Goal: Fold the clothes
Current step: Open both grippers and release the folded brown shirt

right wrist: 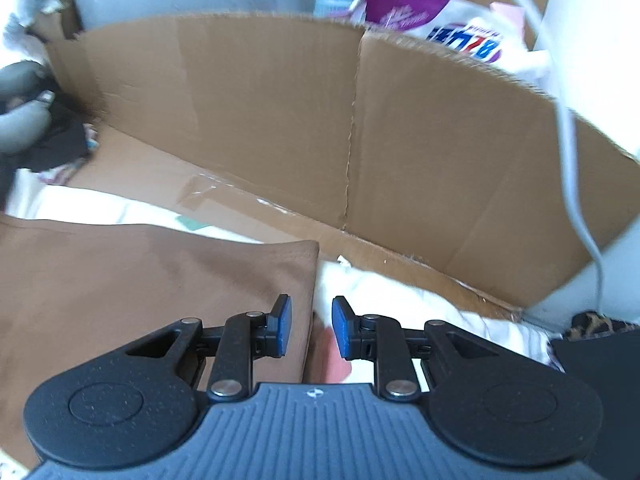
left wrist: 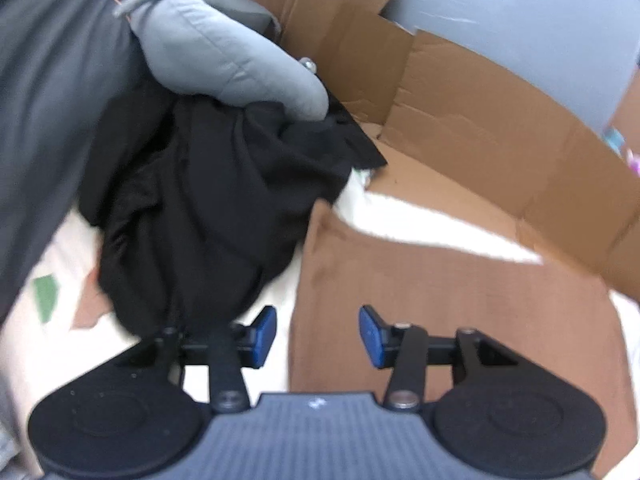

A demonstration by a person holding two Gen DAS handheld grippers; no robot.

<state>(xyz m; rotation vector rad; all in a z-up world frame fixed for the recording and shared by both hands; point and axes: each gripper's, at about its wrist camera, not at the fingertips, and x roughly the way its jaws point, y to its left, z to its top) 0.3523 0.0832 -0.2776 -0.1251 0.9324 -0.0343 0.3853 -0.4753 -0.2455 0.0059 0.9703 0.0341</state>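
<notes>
— Two grippers, both with their fingers spread and nothing between the blue pads, as far as I can see from my station. Where does the cloth lie?

— I take the flat brown folded garment (left wrist: 452,320) as my landmark. It lies spread on the white patterned bed sheet (left wrist: 256,316), pressed smooth, with one long straight edge on each side. My left gripper (left wrist: 318,336) hangs over its left edge: one pad sits above the sheet, the other above the brown cloth. My right gripper (right wrist: 312,328) straddles its right edge, just below the far right corner.

— Which hand is nearer?

— I judge them about even; each hovers just above its own edge, touching nothing. The garment's long axis seems to run away from me, toward the tall brown corrugated cardboard wall (right wrist: 260,120) beyond its far edge, though the near end is hidden under my grippers.

— And the rest?

— A crumpled black garment (left wrist: 200,208) heaps up left of the brown one, under a grey stuffed cushion (left wrist: 224,52). I reckon that one waits its turn.
</notes>
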